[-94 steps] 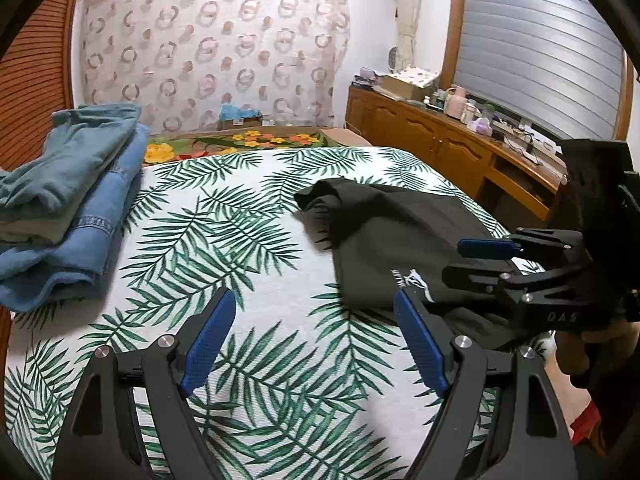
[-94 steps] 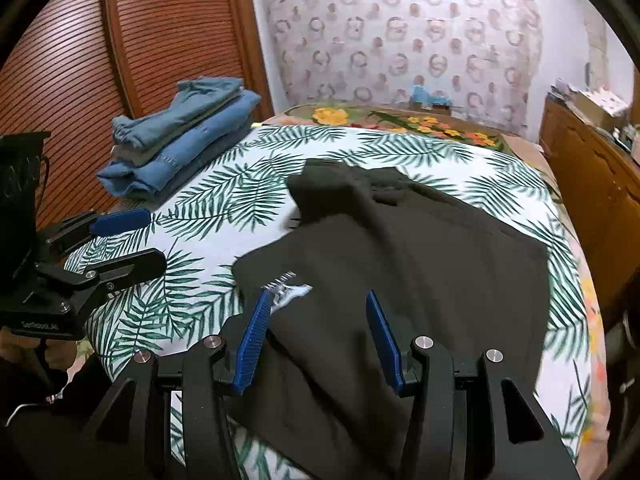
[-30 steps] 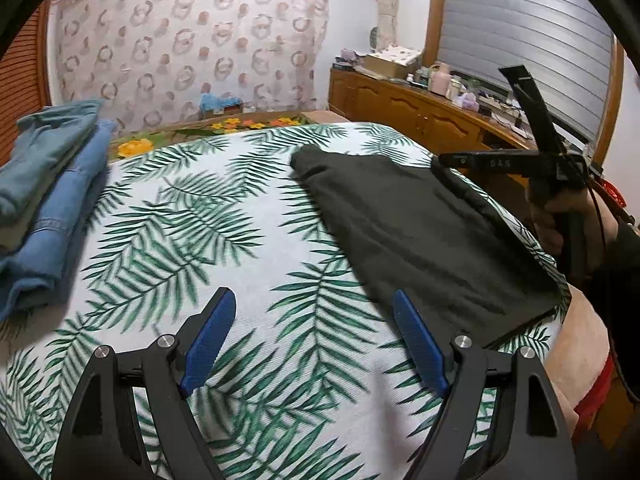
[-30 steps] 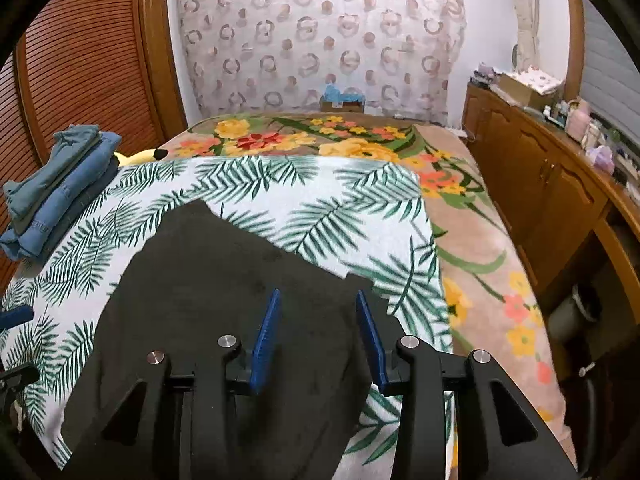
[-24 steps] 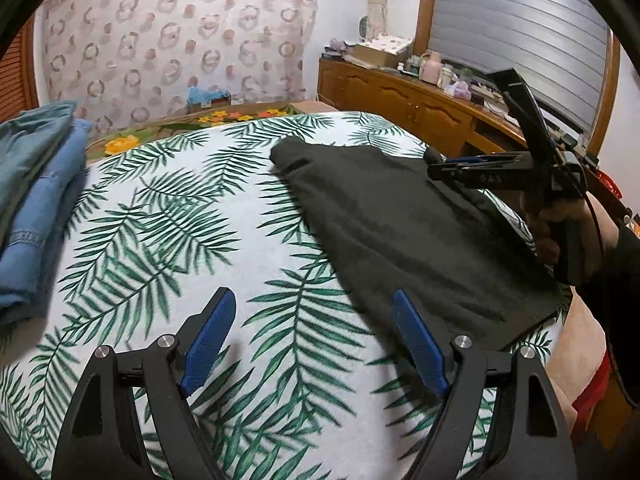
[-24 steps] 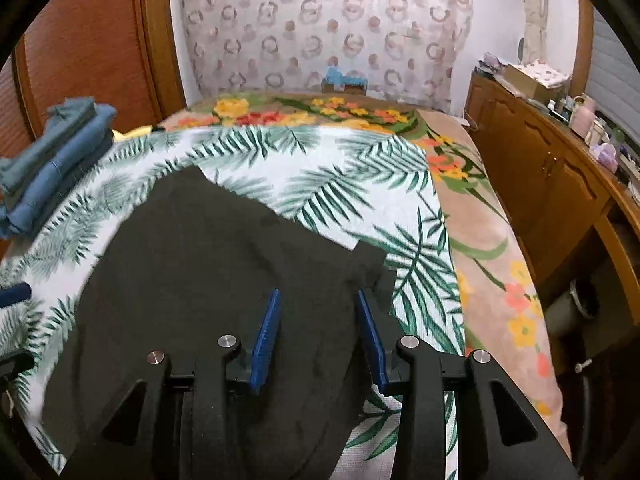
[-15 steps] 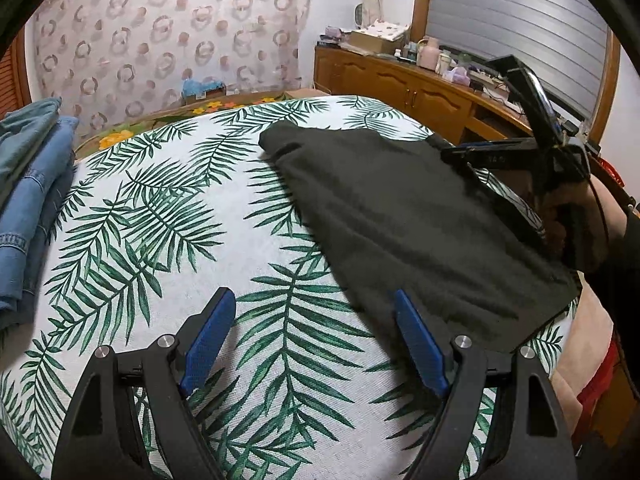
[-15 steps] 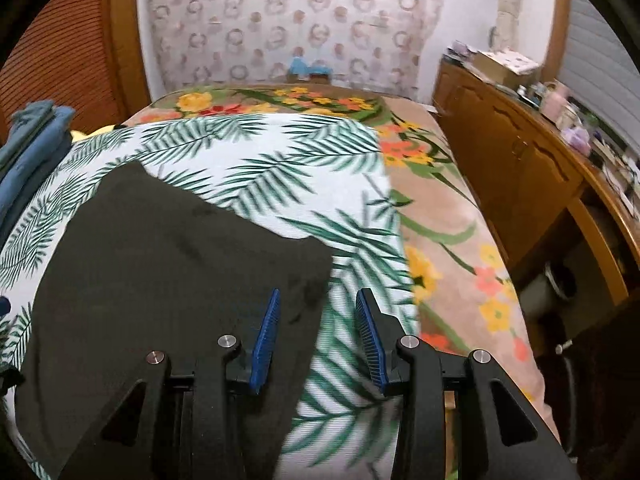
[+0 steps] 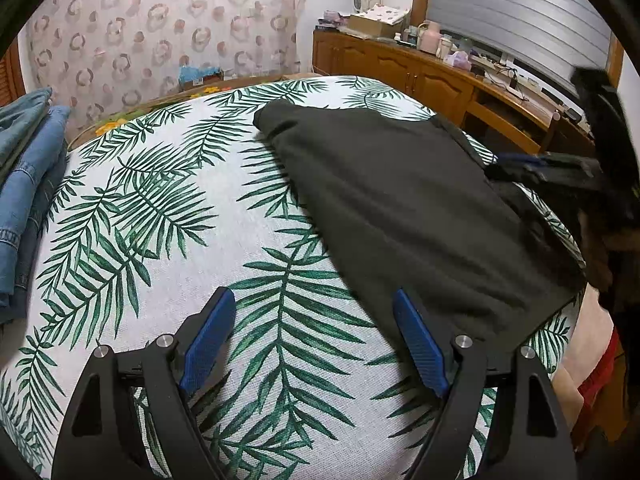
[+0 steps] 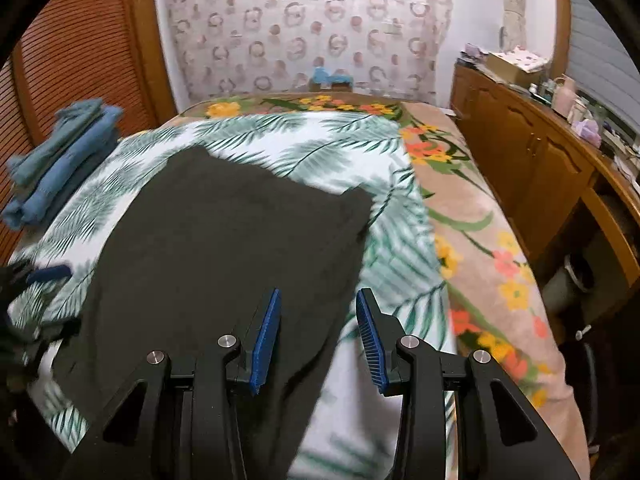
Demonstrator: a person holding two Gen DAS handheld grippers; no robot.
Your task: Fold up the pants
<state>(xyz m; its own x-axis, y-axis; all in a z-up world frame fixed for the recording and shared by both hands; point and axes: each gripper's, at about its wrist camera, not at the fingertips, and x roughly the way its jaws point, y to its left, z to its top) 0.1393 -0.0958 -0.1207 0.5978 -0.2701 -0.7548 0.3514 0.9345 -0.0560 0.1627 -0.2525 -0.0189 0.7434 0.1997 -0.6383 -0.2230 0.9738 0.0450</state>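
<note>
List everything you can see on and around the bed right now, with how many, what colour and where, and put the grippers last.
dark pants: one, near-black, spread flat on the right half of the leaf-print cover
leaf-print cover: one, white with green fronds, over the bed
floral blanket: one, beige with orange and yellow flowers, under the cover, showing at its far and right edges
folded jeans: a stack, blue denim, count unclear, at the bed's left edge
patterned curtain: one, pale with ring print, behind the bed
wooden cabinet: one, brown, along the right wall, small items on top
left gripper: open, above bare cover, holding nothing
right gripper: open, over the pants' right edge, holding nothing
</note>
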